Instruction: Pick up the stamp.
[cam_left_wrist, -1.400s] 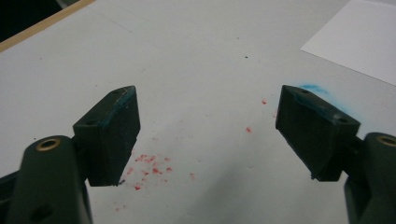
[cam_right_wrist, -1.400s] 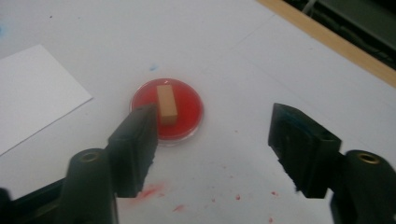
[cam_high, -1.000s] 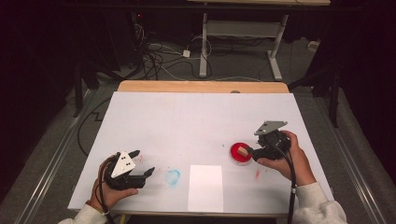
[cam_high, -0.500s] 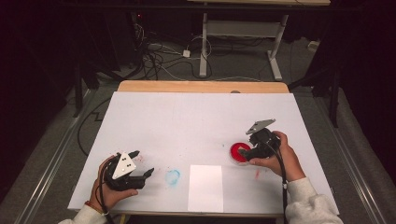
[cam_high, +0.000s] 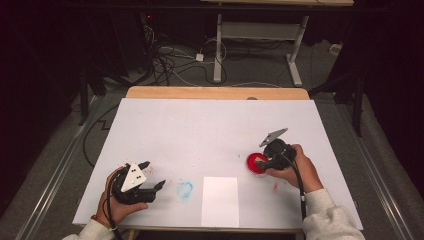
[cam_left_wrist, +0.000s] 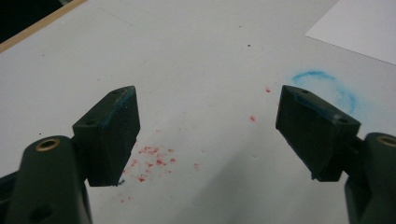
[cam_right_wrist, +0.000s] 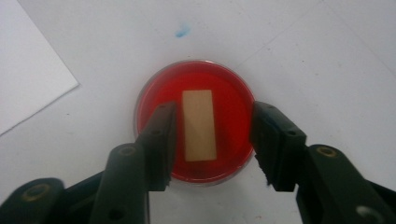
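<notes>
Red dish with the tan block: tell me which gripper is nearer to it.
Right. The right gripper hangs over the red dish, jaws either side of the tan block. The left gripper rests far across the table, beside the blue smudge.

A round clear dish (cam_right_wrist: 196, 122) of red liquid lies flat, centre frame. A tan rectangular strip (cam_right_wrist: 199, 125) lies flat in its middle, lengthwise up the frame.

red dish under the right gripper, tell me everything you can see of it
The red dish is round, shallow and clear-rimmed, and looks like plastic holding red colour. A tan rectangular block lies flat at its middle. It sits on the white table, right of the paper sheet. The right gripper straddles the block, jaws apart, just closing, not pressing it.
</notes>
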